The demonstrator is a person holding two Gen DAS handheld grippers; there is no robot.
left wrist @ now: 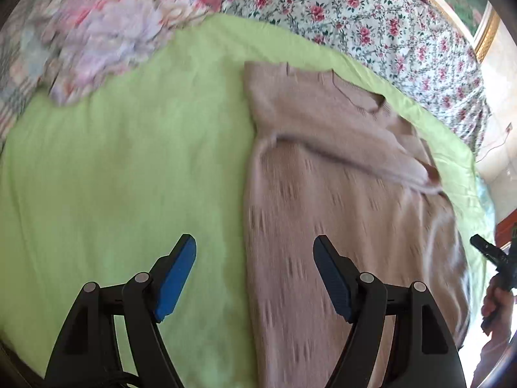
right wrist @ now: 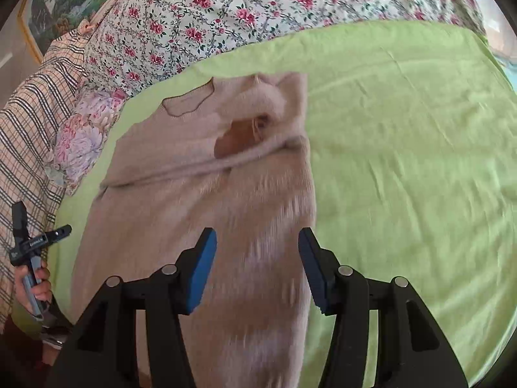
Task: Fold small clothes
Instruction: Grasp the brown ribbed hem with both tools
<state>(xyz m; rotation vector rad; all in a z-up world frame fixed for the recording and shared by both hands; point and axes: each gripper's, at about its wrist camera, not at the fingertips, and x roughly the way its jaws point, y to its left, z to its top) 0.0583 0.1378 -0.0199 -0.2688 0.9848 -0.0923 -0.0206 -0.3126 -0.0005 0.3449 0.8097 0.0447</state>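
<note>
A: Surface first. Bed with a green sheet (left wrist: 122,168), floral duvet (left wrist: 355,9) bunched along the far side, a plaid blanket (right wrist: 35,103) and a flowery pillow (right wrist: 84,129) at one end.

B: And the garment?

A: Pink sweater (left wrist: 323,213) lies flat on the sheet, collar toward the duvet, hem toward the camera. Both sides look turned in. One sleeve (left wrist: 349,152) is laid slantwise across the chest, its cuff near the far edge. So it's a long narrow strip now.

B: Done, then?

A: No. My read: the lengthwise folds are made, the crosswise fold, hem up to collar or similar, is still left. Edges are blurred, so I can't say how neat the folds are.

B: Grippers?

A: Left gripper (left wrist: 255,274) hangs above the sweater's edge, one blue pad over bare sheet, the other over the knit. Jaws wide apart, nothing between them, no cloth pinched. Right gripper (right wrist: 257,268) is over the lower body of the sweater, jaws also apart and empty.

B: Touching the cloth?

A: Doesn't look like it, both seem clear above. Each view shows the other tool at its edge, held in a hand (right wrist: 34,287).

B: Next?

A: Probably grab the hem corners for the cross fold. That's a guess.
</note>
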